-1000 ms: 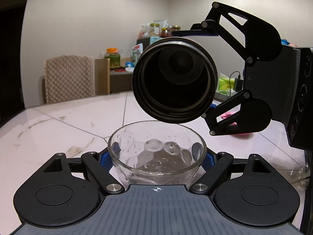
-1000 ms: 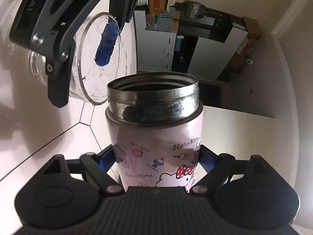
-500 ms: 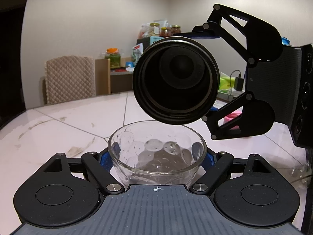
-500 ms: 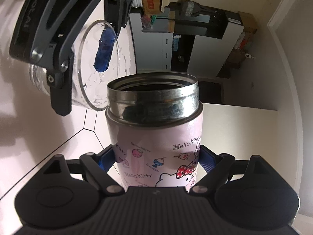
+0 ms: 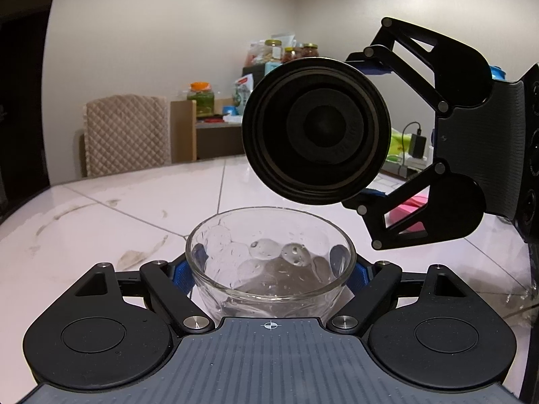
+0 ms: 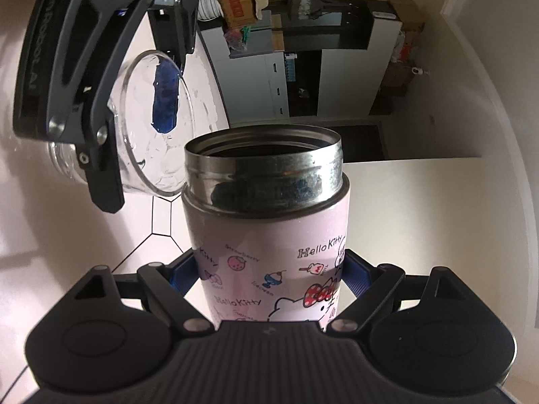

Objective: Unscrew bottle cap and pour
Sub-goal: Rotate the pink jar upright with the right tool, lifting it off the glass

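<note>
My left gripper (image 5: 269,272) is shut on a clear dimpled glass bowl (image 5: 269,269) that rests on the white table (image 5: 101,222). My right gripper (image 6: 269,269) is shut on a pink Hello Kitty bottle (image 6: 269,235) with an open steel mouth and no cap. The bottle is tipped on its side, and in the left wrist view its dark mouth (image 5: 316,131) faces me just above the bowl's far rim. In the right wrist view the bowl (image 6: 158,128) is at the upper left inside the left gripper (image 6: 101,101). No liquid stream is visible.
A padded chair (image 5: 126,134) stands behind the table's far edge. Shelves with jars (image 5: 286,50) line the back wall. A pink object (image 5: 411,212) lies on the table to the right, behind the right gripper. A plastic wrapper shows at the right edge.
The bottle and right gripper have shifted slightly to the right and up, with the mouth turned more squarely toward the left camera. The bowl and left gripper have not moved.
</note>
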`<move>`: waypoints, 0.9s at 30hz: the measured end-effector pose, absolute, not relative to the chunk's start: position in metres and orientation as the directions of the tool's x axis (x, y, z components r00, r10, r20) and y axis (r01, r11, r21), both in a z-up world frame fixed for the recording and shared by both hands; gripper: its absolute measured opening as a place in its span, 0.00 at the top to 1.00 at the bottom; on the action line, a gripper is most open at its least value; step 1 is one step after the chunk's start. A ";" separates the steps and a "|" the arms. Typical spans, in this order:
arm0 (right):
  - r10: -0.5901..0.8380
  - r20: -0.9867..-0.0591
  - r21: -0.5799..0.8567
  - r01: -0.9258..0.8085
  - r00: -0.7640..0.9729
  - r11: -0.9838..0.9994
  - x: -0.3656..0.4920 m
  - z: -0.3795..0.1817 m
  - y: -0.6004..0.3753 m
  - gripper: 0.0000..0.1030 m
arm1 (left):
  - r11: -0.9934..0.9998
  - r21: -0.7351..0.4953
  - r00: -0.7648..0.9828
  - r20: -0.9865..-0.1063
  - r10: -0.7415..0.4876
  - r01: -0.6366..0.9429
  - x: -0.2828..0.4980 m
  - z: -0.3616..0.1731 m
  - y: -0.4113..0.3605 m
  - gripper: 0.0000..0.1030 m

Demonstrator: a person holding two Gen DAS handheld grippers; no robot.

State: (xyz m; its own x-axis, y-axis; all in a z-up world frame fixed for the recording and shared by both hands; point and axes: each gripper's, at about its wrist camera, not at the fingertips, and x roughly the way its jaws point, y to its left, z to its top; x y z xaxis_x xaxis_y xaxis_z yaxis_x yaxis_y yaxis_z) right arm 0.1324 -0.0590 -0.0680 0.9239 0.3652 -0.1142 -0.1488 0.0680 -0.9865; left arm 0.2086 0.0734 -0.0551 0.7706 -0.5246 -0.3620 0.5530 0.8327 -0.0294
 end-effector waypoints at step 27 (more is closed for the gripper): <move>0.353 -0.178 -0.932 -0.273 0.919 0.239 0.136 -0.035 -0.089 0.15 | 0.909 -0.042 0.841 -0.364 -0.401 0.415 0.195 -0.050 0.061 0.15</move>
